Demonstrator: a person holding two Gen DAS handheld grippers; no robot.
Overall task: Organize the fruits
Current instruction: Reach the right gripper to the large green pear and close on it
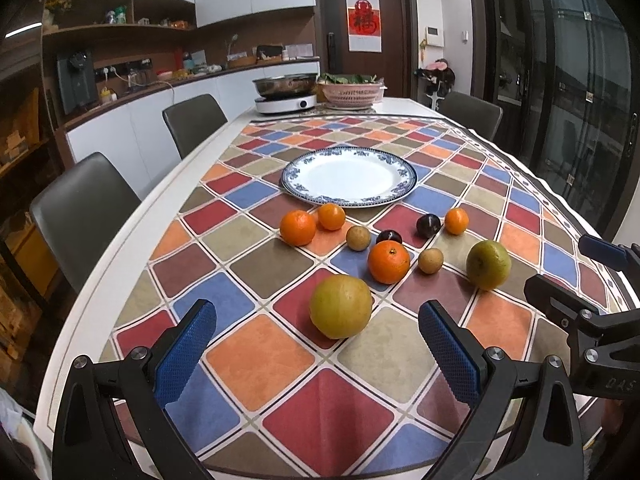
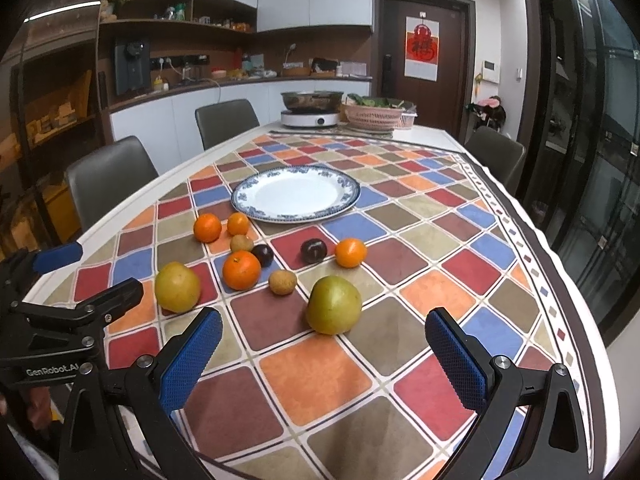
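A: Fruits lie on the bench, all loose on the checked cloth, in the middle, on the near side of the blue-rimmed plate.

B: Which ones are closest?

A: Two big yellow-green fruits. One sits right in front of the left tool. The other sits in front of the right tool.

B: And behind them?

A: Four oranges, like this one, two small brown fruits and two dark plums.

B: Are the tools pinching anything?

A: No. Both have their blue fingers spread wide apart, touching no fruit. The plate has nothing on it.
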